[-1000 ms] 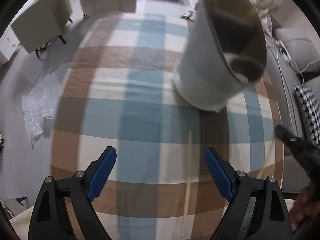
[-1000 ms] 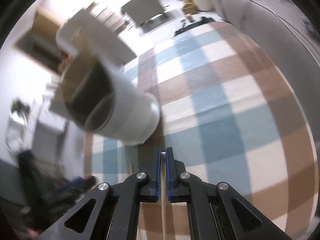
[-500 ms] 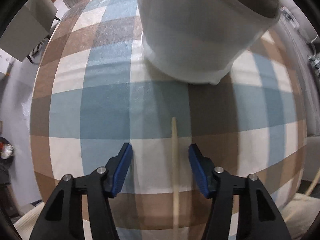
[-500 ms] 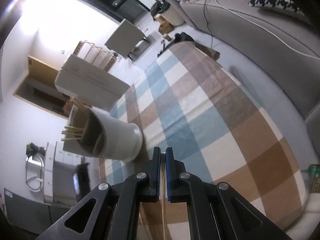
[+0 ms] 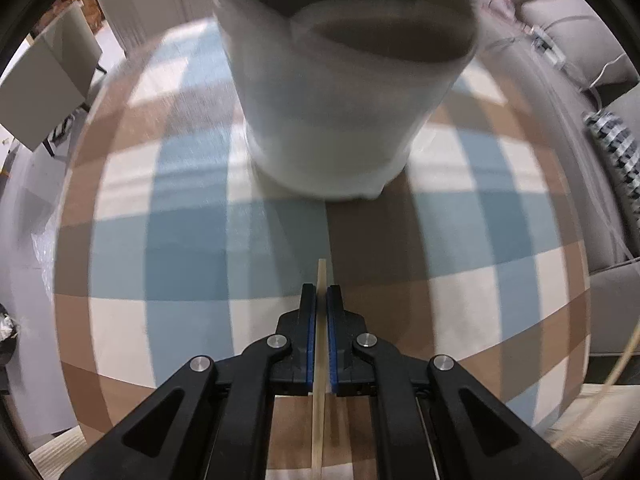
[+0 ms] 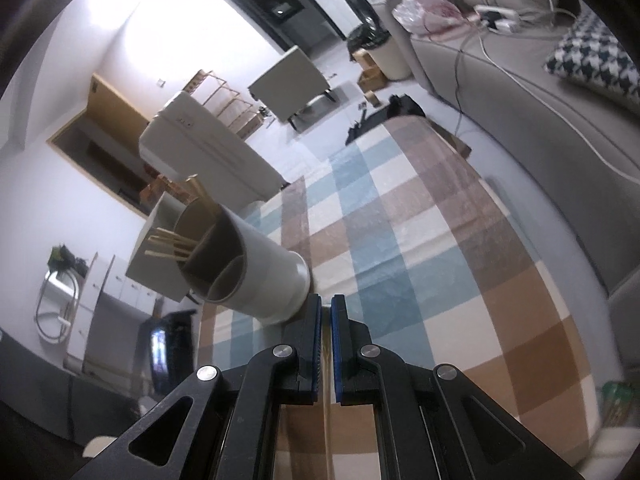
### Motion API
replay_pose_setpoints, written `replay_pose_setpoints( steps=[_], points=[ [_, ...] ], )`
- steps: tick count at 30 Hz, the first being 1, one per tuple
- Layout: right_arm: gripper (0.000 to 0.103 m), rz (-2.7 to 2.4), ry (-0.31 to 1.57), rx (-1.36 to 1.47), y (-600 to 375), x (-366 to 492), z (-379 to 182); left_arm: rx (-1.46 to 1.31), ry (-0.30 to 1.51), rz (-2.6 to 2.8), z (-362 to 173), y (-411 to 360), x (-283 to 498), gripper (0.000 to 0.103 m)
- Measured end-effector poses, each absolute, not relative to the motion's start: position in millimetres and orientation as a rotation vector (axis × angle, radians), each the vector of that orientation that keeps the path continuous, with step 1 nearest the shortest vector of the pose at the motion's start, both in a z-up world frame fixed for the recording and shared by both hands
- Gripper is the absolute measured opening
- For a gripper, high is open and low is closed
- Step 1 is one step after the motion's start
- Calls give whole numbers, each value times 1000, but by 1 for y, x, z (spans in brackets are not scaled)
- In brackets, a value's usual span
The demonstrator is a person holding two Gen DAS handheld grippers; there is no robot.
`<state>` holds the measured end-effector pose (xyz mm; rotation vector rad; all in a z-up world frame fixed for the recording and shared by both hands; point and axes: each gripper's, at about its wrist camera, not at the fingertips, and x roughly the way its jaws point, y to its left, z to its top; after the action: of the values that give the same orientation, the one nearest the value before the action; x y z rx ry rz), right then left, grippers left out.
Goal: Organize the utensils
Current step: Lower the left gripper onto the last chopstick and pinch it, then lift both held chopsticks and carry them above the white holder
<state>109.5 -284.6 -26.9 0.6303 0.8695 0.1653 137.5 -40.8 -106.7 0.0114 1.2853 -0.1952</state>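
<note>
L gripper (image 5: pixel 321 300) is clamped on a wooden chopstick (image 5: pixel 319 380), just short of the grey utensil holder (image 5: pixel 332 120) on the checked cloth (image 5: pixel 192 264). R gripper (image 6: pixel 326 312) is closed, apparently on another thin stick (image 6: pixel 327 420); more sticks (image 6: pixel 170 246) are in the holder.

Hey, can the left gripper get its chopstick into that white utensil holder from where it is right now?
Probably yes. The left gripper is shut on a chopstick, and the white holder stands just ahead on the checked cloth, mouth open, with nothing between them.

chopstick (image 5: pixel 320 360) – pale wood, flat on cloth | holder (image 5: pixel 340 120) – white, upright
</note>
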Motion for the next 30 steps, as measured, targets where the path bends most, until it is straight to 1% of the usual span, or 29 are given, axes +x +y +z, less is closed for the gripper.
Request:
replay_pose_setpoints(
  steps=[4, 7, 16, 30],
  points=[
    [4, 166, 841, 556, -274, 107, -18, -31, 1172, -210, -66, -29, 123, 1],
    [4, 172, 825, 500, -263, 105, -13, -20, 1133, -247, -54, -29, 120, 1],
    [4, 179, 792, 466, -246, 88, -3, 27, 1129, -304, -43, -38, 109, 0],
    [4, 170, 694, 432, -240, 77, 30, -12, 1072, -358, 10, -26, 92, 0]
  ],
)
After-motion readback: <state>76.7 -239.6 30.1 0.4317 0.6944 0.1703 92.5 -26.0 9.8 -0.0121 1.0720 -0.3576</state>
